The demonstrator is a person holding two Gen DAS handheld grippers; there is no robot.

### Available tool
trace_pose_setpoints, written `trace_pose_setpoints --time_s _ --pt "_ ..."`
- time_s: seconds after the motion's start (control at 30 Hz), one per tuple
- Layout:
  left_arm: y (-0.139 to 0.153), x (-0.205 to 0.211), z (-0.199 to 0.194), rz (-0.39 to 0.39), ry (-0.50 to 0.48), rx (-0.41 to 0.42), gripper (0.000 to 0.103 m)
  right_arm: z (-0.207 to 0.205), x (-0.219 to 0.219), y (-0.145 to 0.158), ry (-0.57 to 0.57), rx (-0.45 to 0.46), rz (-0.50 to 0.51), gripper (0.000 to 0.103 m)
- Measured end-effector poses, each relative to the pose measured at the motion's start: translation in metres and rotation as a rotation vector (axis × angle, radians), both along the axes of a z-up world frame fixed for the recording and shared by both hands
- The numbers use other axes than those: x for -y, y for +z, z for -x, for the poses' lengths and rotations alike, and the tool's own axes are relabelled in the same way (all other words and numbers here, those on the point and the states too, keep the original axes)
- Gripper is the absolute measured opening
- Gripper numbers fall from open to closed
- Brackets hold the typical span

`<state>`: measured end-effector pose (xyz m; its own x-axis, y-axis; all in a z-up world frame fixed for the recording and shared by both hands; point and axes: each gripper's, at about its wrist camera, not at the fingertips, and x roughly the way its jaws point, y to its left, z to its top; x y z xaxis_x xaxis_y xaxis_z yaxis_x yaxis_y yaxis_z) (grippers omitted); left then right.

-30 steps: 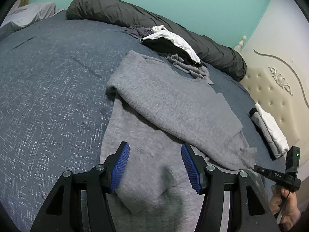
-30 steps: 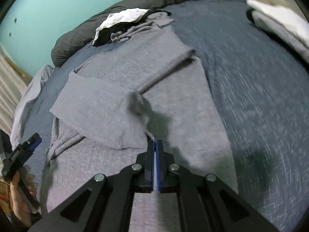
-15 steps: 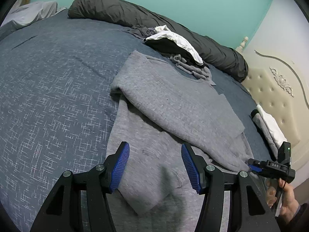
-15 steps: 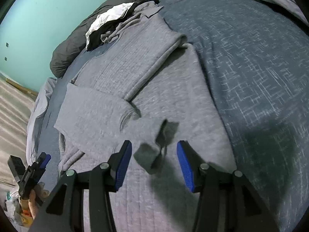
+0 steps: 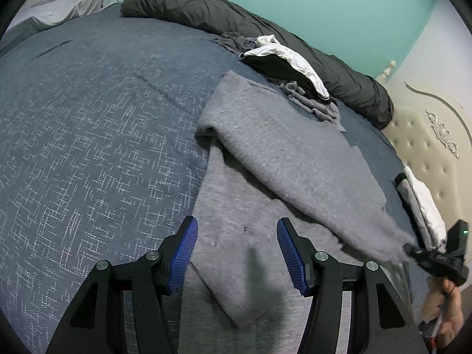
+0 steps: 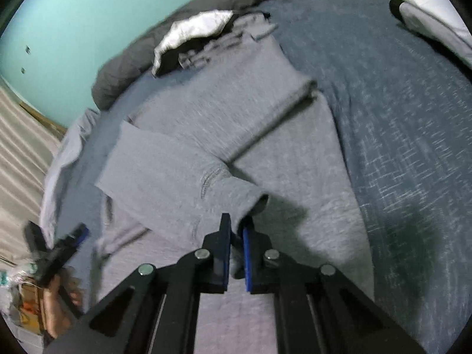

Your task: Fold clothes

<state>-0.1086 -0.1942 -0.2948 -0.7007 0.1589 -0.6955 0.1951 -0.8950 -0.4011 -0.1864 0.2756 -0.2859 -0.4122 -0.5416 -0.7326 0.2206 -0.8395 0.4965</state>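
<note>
A grey sweater [image 5: 283, 153] lies spread on the blue bed cover [image 5: 88, 118], one sleeve folded across its body. My left gripper [image 5: 236, 236] hangs open just above the sweater's lower part, with nothing between its blue pads. My right gripper [image 6: 236, 227] is shut on the cuff end of the folded sleeve [image 6: 183, 183], which rises slightly off the body. The left wrist view shows the right gripper [image 5: 411, 249] at the far right, pinching that sleeve end. In the right wrist view the left gripper [image 6: 73, 236] appears blurred at the lower left, held by a hand.
A dark rolled duvet [image 5: 206, 8] runs along the far side of the bed. A loose pile of black, white and grey clothes [image 5: 289, 62] sits by the sweater's collar. Folded clothes [image 5: 421, 200] are stacked near the cream headboard [image 5: 427, 135].
My right gripper opened half a second ago and has now shut on the sleeve cuff, lifting it a little. My left gripper stays open and has barely moved.
</note>
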Motion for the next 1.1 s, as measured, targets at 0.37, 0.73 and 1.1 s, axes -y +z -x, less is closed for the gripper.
trace_pose_setpoints --time_s 0.37,0.73,1.1 --pt "0.0 0.006 0.005 0.028 0.003 0.013 0.06 -0.024 -0.05 0.002 -0.097 0.018 -0.039 0.006" --pt "0.006 0.018 0.063 0.152 0.002 0.033 0.06 -0.025 -0.06 -0.015 -0.136 0.054 -0.072 0.006" --pt "-0.008 -0.007 0.124 0.364 -0.134 0.079 0.058 -0.015 -0.07 -0.026 -0.166 0.077 -0.078 0.006"
